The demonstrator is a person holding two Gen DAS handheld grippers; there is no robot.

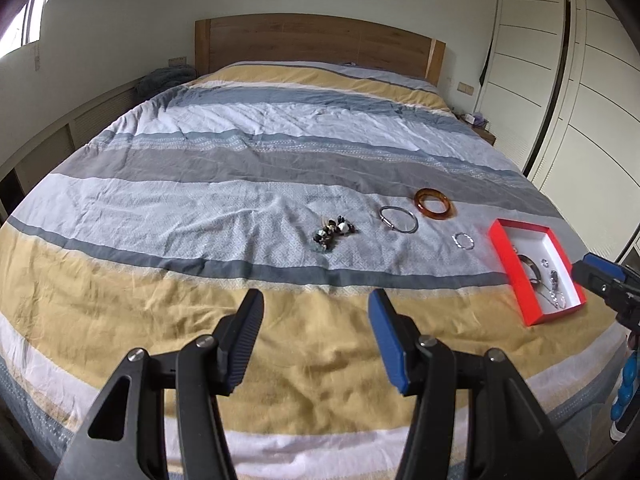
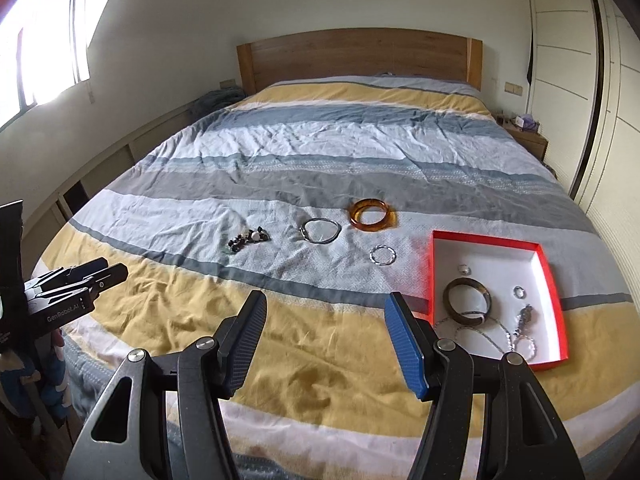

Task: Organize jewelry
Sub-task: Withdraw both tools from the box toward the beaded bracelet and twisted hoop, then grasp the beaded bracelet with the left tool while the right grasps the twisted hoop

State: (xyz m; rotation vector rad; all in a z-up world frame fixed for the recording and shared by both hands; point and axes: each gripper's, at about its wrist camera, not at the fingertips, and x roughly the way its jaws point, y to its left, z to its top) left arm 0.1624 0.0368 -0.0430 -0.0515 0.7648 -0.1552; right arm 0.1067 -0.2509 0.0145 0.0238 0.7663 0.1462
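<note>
Striped bed (image 2: 320, 152): loose bangle (image 2: 373, 215), bracelet (image 2: 320, 231), beads (image 2: 248, 239) beyond the red box (image 2: 559, 308). My left tongs (image 1: 316, 316) and right tongs (image 2: 326, 318) hang released, empty; I should approach low, straddling one rim.

Bangle (image 2: 373, 215) behind box (image 2: 559, 280), beads (image 2: 248, 238) left on bed (image 2: 320, 136)

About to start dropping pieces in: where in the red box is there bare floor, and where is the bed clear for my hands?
In the red box, the far half is mostly bare, holding only two small rings. The near end is crowded: dark bangle and tangled chains. On the bed, the yellow stripe before both open grippers is clear; loose jewelry lines the pale band beyond.
</note>
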